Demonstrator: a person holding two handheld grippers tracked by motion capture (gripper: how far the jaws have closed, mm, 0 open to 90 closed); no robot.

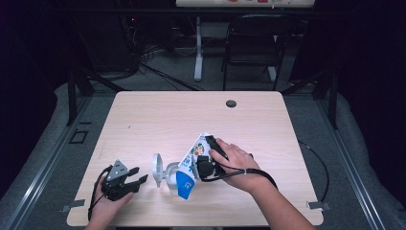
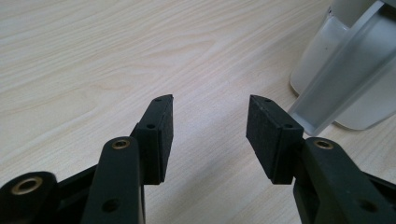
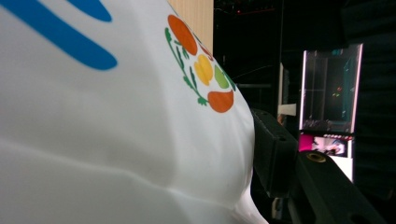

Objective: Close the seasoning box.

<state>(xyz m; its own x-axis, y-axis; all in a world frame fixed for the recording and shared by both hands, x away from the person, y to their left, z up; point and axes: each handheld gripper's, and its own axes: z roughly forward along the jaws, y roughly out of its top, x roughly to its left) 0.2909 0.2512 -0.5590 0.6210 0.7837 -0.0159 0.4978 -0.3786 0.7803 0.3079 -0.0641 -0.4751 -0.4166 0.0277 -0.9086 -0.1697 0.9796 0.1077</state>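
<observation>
hidden: right gripper's (image 1: 203, 165) left jaw behind white printed pouch (image 3: 116, 116) | cut off: white plastic container (image 2: 348, 70) at frame's right edge | unreadable: pouch's printed text

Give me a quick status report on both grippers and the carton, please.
Left gripper open, resting on table. Right gripper shut on carton, tilted over white container. Container's lid open. Nothing in the way.

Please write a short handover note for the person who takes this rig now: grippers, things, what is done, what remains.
Right gripper: shut on the carton, tilted with its top end over the white container.
Left gripper: open, holding nothing, low over the table beside the container.
Done: the container's lid stands open; carton is gripped and tipped.
Left: whether anything pours cannot be seen; probably finish, then set the carton upright.
</observation>
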